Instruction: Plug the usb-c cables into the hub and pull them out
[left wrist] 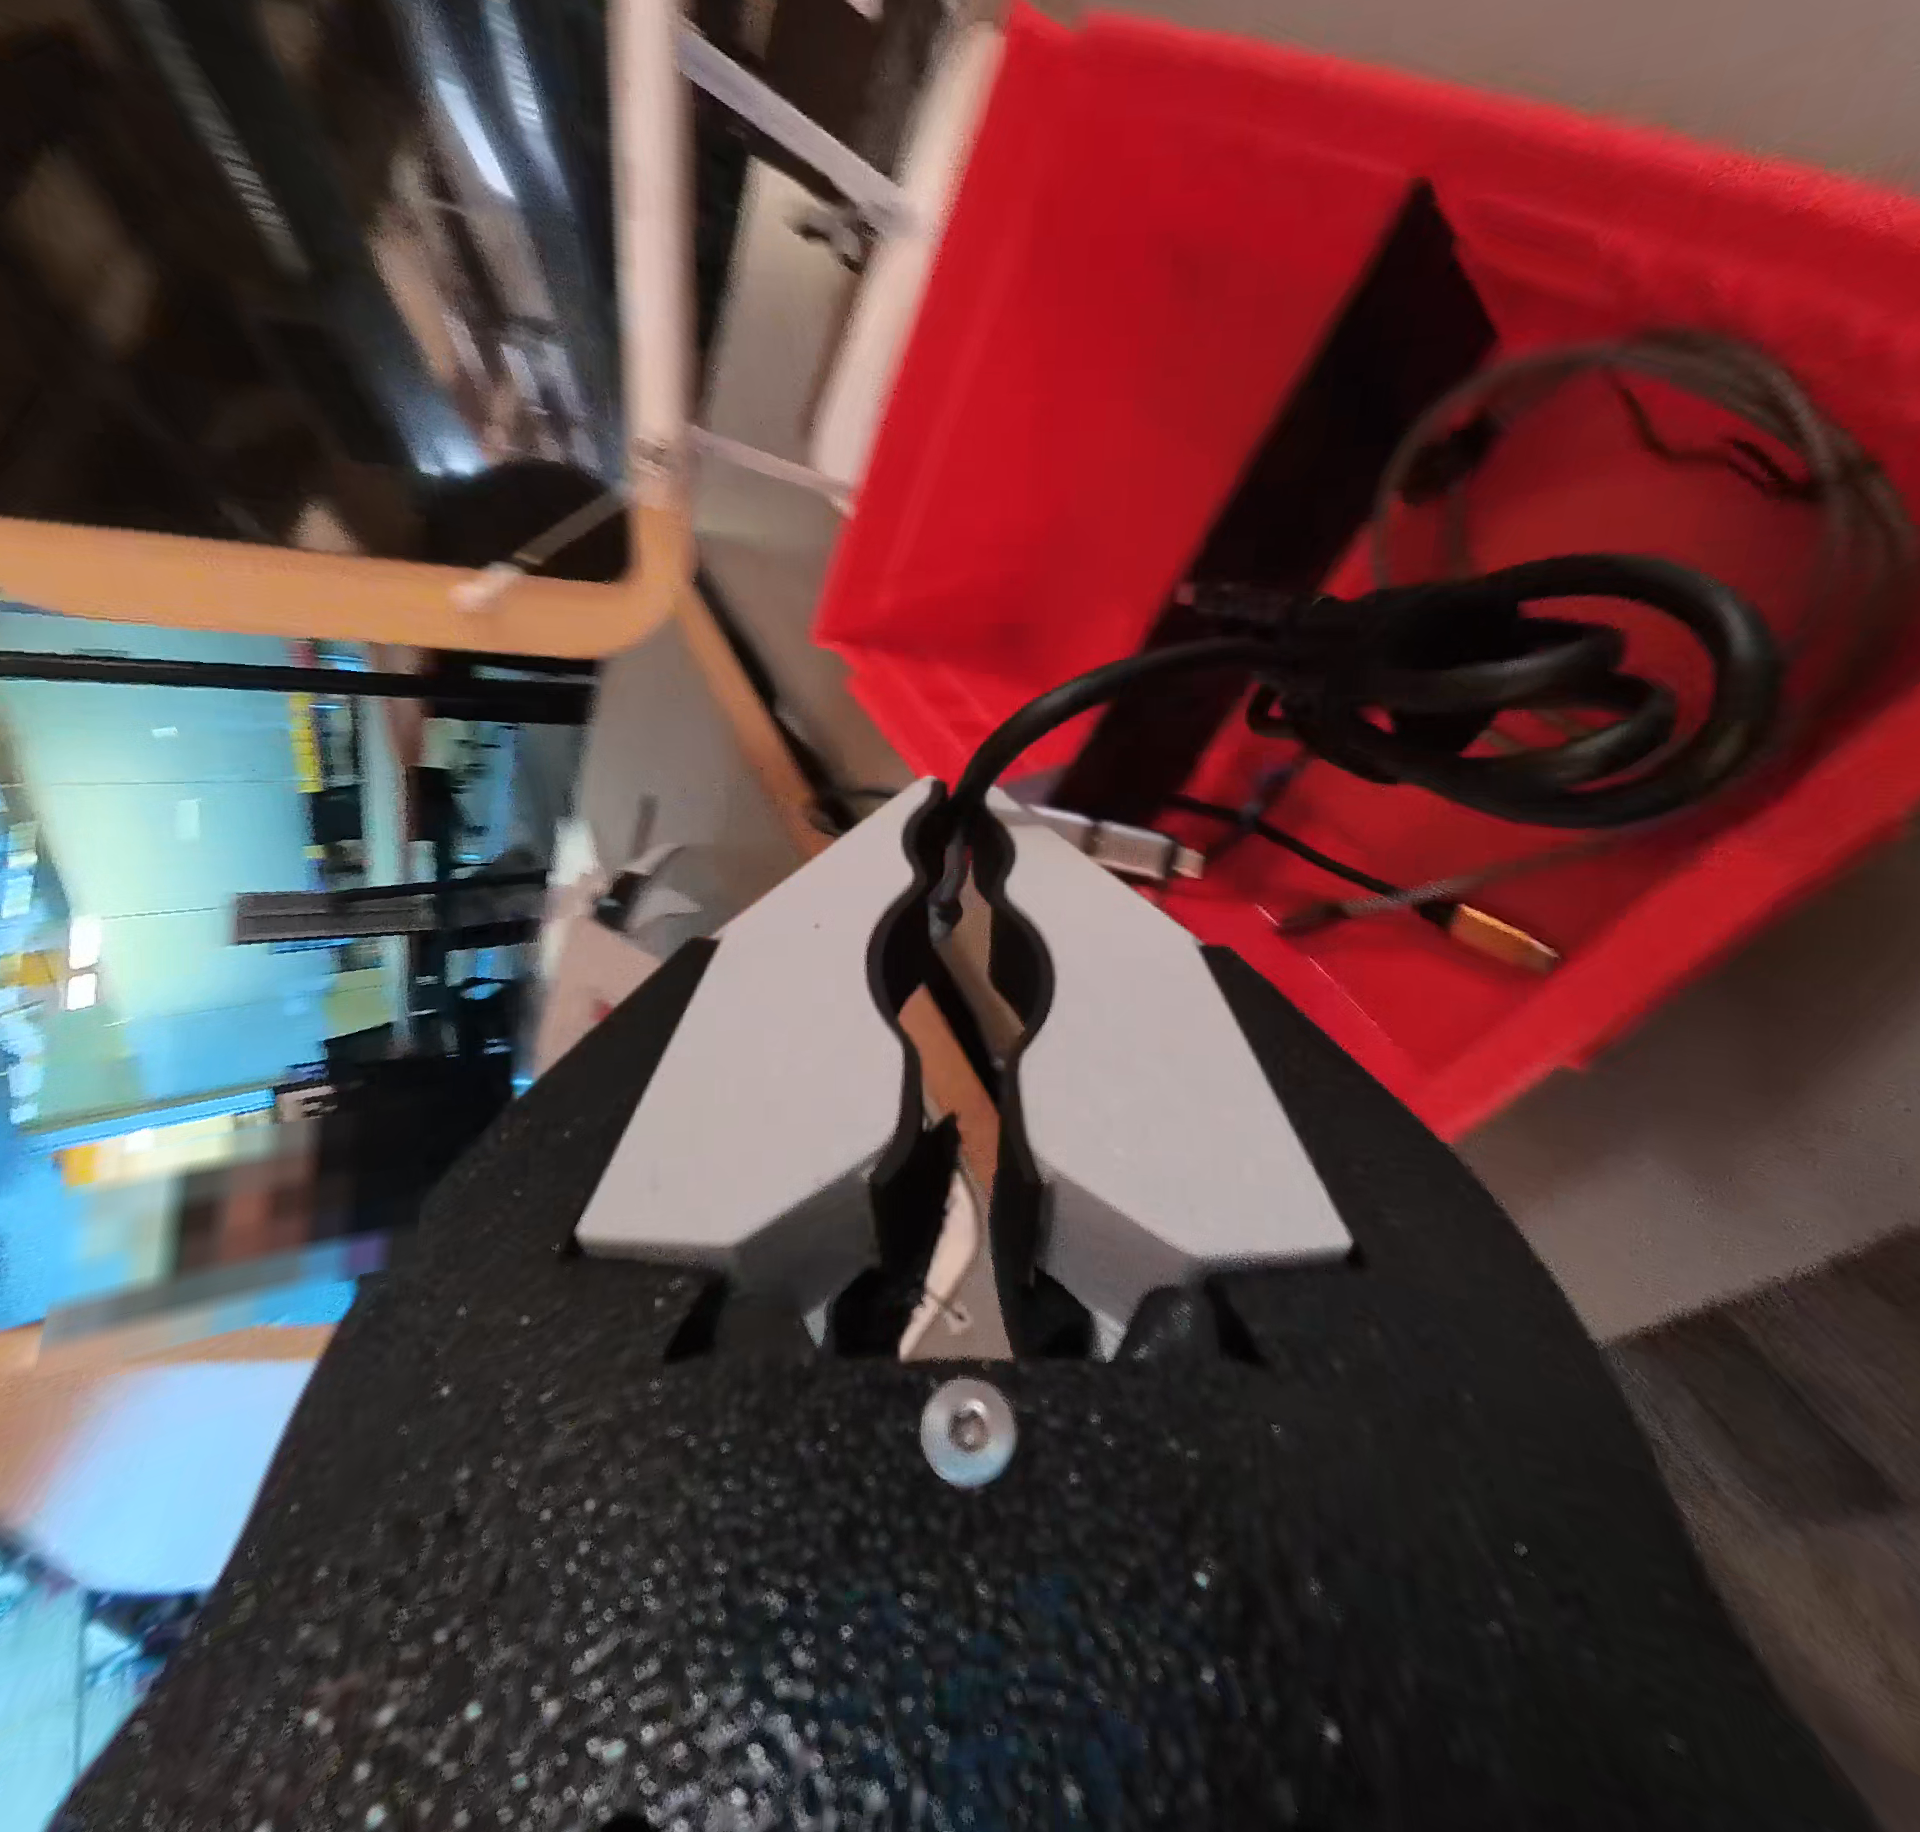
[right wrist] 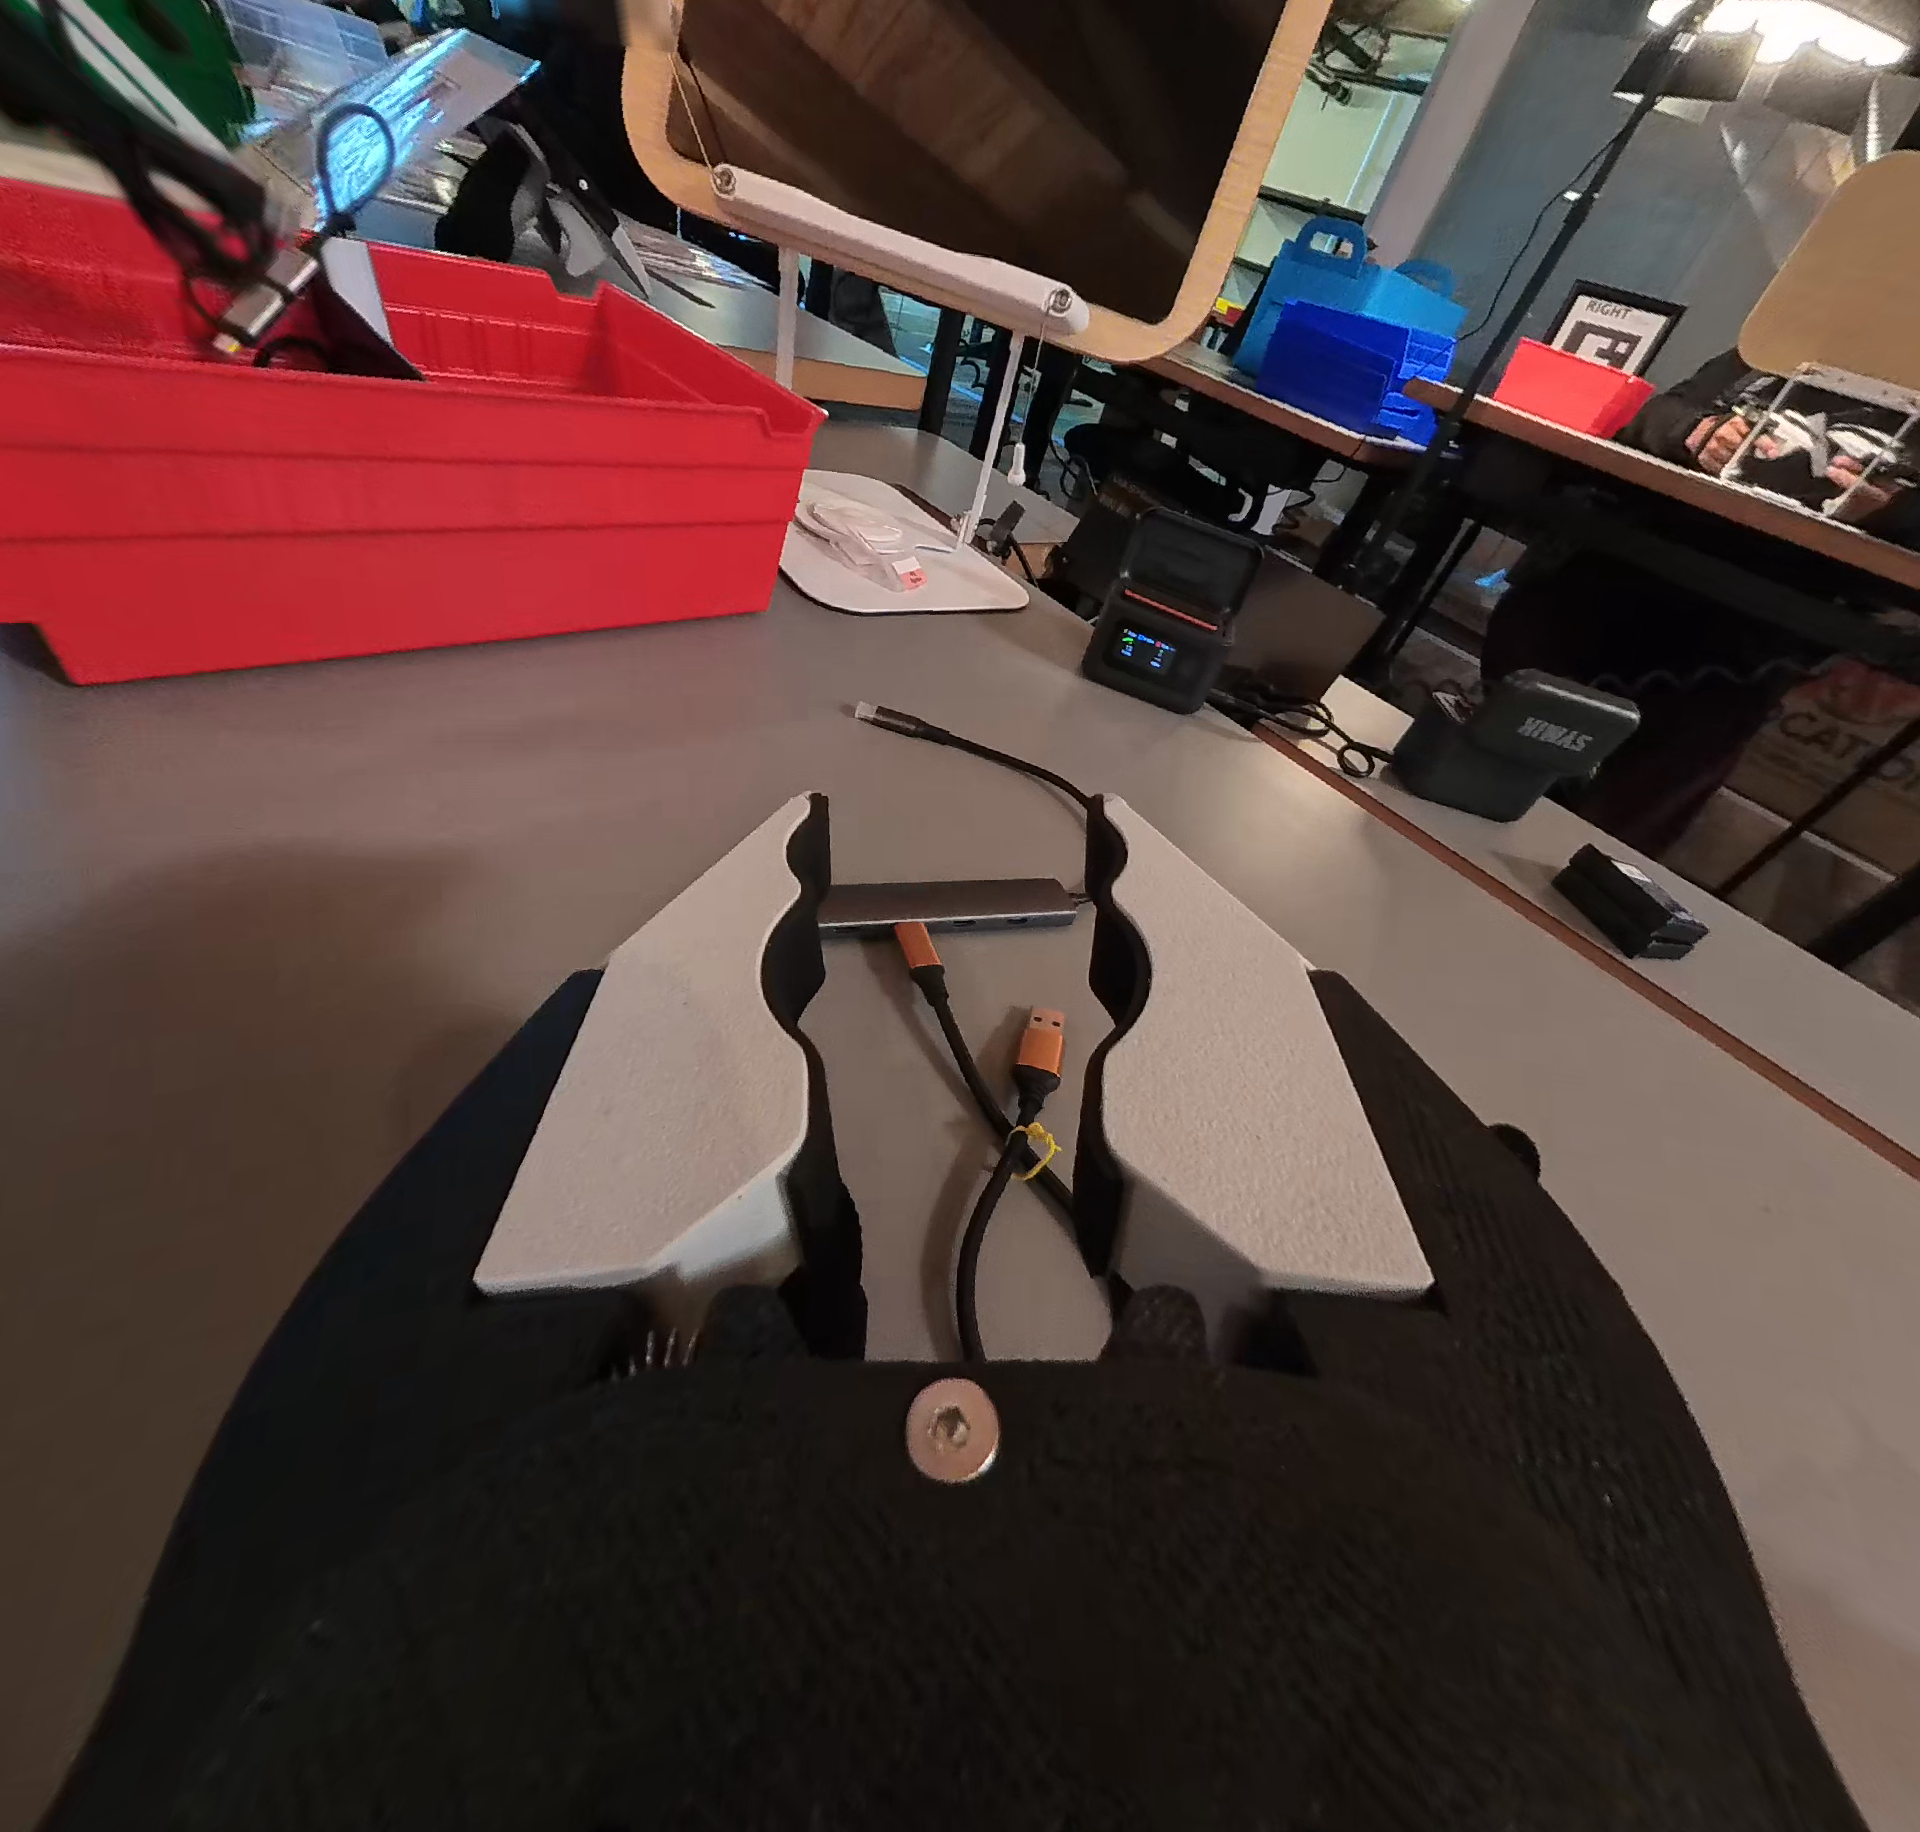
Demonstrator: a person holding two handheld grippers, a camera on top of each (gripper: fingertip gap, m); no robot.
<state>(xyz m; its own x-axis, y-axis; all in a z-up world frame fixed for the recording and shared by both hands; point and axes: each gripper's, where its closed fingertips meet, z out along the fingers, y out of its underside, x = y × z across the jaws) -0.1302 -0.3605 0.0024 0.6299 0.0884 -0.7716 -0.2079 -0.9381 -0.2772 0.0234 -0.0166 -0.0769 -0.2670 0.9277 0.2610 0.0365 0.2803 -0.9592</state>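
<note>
My right gripper [right wrist: 956,826] is open and low over the grey table [right wrist: 416,899]. Its fingers straddle a slim grey hub [right wrist: 951,904]. An orange-ended black cable [right wrist: 914,946] is plugged into the hub's near side. That cable's other orange plug [right wrist: 1039,1044] lies loose between the fingers. The hub's own lead [right wrist: 997,759] trails away on the table. My left gripper [left wrist: 951,816] is shut on a thin black cable [left wrist: 1091,681] above the red bin [left wrist: 1091,328]. The cable runs to a black coil [left wrist: 1558,702] in the bin.
The bin, split by a black divider [left wrist: 1340,452], also holds a silver plug [left wrist: 1132,842], a gold plug [left wrist: 1496,941] and a thin grey coil. In the right wrist view the bin [right wrist: 416,494] stands far left, beside a white stand base [right wrist: 904,556], black devices [right wrist: 1164,619] and the table edge [right wrist: 1558,951].
</note>
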